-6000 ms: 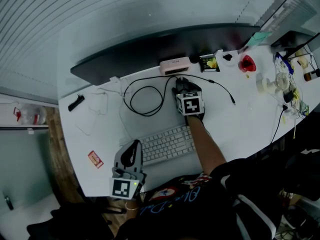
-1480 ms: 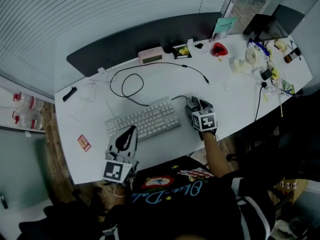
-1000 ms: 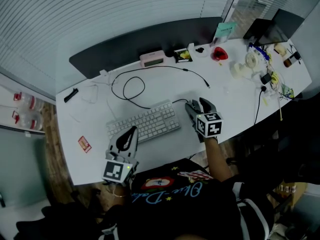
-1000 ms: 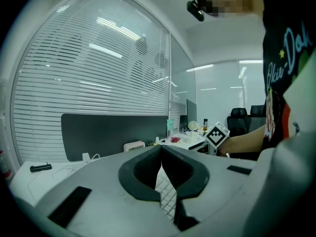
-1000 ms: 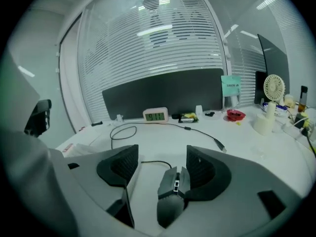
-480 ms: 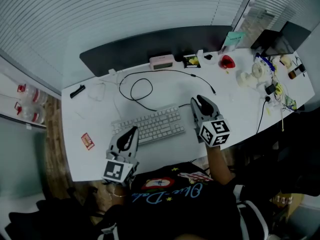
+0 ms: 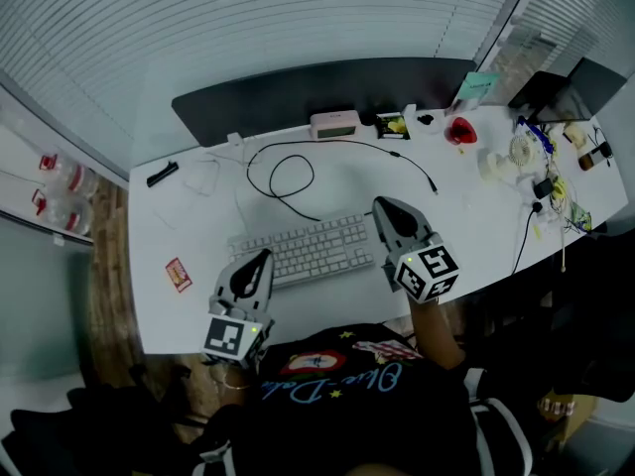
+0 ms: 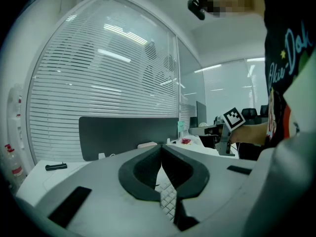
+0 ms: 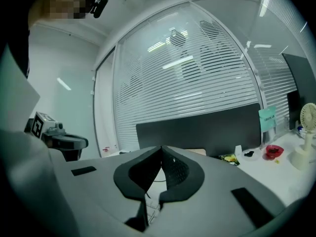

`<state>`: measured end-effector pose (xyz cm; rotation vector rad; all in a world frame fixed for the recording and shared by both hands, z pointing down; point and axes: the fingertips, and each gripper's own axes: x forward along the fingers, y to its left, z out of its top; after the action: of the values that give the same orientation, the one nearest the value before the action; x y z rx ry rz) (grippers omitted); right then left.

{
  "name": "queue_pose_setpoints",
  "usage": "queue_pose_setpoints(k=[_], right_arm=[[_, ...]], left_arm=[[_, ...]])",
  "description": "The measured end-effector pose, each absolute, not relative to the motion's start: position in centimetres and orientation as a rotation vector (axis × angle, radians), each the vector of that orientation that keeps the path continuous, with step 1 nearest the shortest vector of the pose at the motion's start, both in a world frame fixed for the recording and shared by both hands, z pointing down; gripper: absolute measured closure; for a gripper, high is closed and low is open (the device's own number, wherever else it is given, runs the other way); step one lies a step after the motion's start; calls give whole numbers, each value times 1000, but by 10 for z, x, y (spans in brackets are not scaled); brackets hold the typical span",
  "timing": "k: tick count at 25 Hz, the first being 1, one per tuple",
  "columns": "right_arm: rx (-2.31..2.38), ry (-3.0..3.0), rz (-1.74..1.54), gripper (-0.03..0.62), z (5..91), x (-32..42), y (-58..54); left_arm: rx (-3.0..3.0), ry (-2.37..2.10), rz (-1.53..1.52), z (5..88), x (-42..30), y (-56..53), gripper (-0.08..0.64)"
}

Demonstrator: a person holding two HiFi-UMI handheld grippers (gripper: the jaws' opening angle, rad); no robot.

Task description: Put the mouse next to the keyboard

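Observation:
The white keyboard [image 7: 308, 249] lies at the front of the white desk [image 7: 198, 226]. My right gripper [image 7: 381, 206] hovers just off the keyboard's right end, raised toward the camera. Its jaws have just been closing and now meet with nothing between them [image 9: 161, 148]. The mouse is hidden beneath this gripper; only its black cable [image 7: 288, 178] shows, looping behind the keyboard. My left gripper [image 7: 264, 257] hangs at the keyboard's front left corner, shut and empty [image 8: 161, 147]. Keyboard keys [image 8: 169, 201] show under its jaws.
A dark divider panel [image 7: 317, 87] runs along the desk's back. In front of it stand a pink box [image 7: 334, 124], a red item [image 7: 459, 132] and a small fan [image 7: 523, 150]. A red card [image 7: 179, 274] and a black clip [image 7: 162, 175] lie at the left.
My right gripper has risen from the desk beside the keyboard's right end, and its jaws have gone from open to shut. The left gripper has barely shifted.

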<state>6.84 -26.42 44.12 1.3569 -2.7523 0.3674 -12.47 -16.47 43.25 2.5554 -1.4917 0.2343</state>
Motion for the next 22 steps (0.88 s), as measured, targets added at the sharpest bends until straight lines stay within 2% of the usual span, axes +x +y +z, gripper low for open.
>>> queue_pose_setpoints(k=[22], right_arm=[[1306, -2704, 420, 594, 450, 67, -256]], left_arm=[[2551, -1478, 235, 434, -124, -163, 560]])
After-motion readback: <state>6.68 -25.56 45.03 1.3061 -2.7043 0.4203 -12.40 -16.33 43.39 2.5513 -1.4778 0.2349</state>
